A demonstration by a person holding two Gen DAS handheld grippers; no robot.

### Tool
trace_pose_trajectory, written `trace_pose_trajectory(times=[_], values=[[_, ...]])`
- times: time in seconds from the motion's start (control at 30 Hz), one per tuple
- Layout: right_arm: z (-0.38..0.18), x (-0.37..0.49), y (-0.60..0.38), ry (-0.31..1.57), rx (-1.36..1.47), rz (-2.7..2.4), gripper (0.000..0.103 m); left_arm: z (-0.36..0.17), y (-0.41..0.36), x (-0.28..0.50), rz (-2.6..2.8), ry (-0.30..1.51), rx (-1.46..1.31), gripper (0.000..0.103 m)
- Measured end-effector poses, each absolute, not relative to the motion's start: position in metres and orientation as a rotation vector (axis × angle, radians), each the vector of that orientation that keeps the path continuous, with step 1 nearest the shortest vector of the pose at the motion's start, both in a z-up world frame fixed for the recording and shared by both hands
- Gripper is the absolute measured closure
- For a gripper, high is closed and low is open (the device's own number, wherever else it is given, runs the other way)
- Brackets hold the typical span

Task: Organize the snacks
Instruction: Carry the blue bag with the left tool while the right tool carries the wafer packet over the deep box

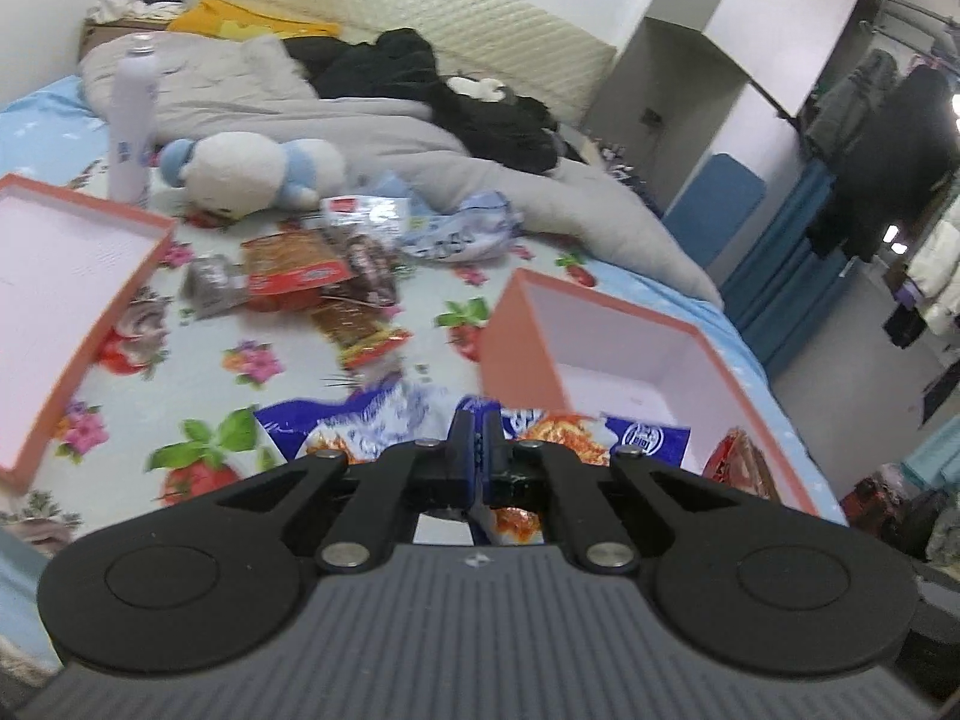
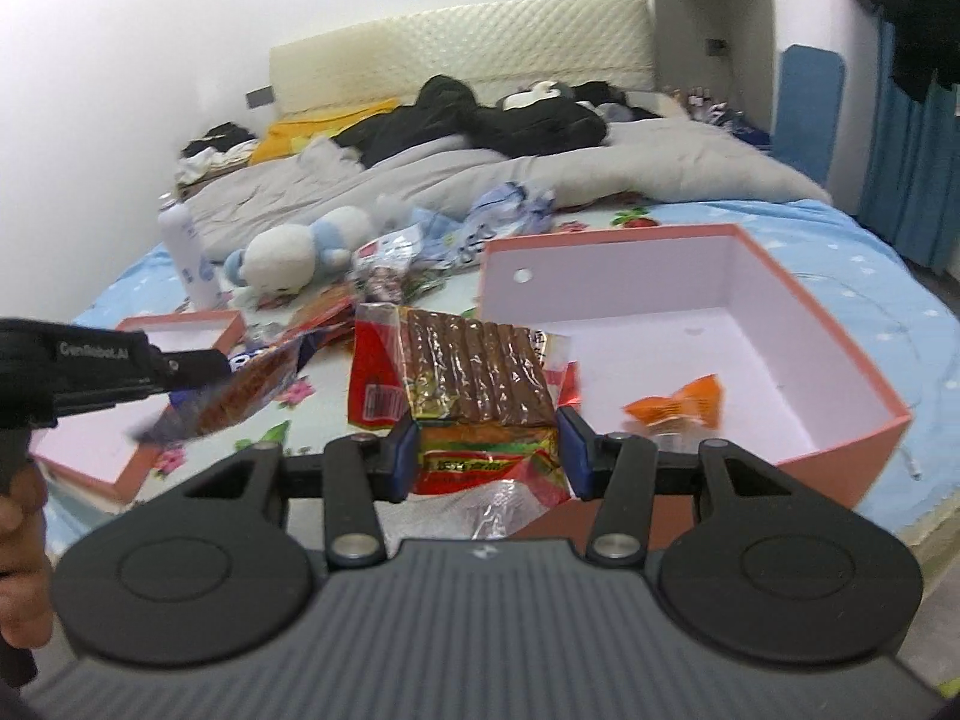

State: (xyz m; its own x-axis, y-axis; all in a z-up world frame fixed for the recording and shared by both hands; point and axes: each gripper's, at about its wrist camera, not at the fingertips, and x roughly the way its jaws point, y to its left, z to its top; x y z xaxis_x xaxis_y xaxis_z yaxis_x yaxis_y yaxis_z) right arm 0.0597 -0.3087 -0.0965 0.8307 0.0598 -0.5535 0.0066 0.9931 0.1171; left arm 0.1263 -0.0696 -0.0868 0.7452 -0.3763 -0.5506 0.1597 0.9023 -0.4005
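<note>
The left gripper (image 1: 477,420) has its jaws pinched almost flat on the thin edge of a blue snack bag (image 1: 360,426). The bag hangs clear of the bed (image 1: 336,360), crumpled, its long axis running roughly sideways across the left wrist view. The right gripper (image 2: 487,441) stands about half open, its pads pressing both sides of a wafer pack (image 2: 474,378). That pack's long axis points away from the gripper, toward the headboard, and its near end sits between the jaws. Both snacks appear to be mid-carry. The open pink box (image 2: 840,438) lies just right of the pack, with an orange wrapper (image 2: 678,402) already inside. The next move likely calls for swinging each snack over the box rim and releasing. More snacks (image 1: 312,276) wait in a pile beyond, near a lid (image 1: 78,276).
</note>
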Motion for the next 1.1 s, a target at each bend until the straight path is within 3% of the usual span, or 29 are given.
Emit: trace_pose_trajectory(times=[0.37, 0.67, 0.87, 1.1], values=[[-0.116, 0.064, -0.340, 0.621, 0.164, -0.045, 0.053, -0.100, -0.112, 0.148, -0.358, 0.709, -0.336, 0.102], [-0.101, 0.092, -0.374, 0.592, 0.169, -0.058, 0.053, -0.067, -0.144, 0.173, -0.417, 0.666, -0.287, 0.102], [-0.096, 0.124, -0.403, 0.627, 0.147, -0.060, 0.053, -0.047, -0.195, 0.200, -0.491, 0.645, -0.198, 0.102], [-0.123, 0.154, -0.433, 0.727, 0.156, -0.090, 0.053, -0.069, -0.258, 0.239, -0.527, 0.733, -0.103, 0.102]])
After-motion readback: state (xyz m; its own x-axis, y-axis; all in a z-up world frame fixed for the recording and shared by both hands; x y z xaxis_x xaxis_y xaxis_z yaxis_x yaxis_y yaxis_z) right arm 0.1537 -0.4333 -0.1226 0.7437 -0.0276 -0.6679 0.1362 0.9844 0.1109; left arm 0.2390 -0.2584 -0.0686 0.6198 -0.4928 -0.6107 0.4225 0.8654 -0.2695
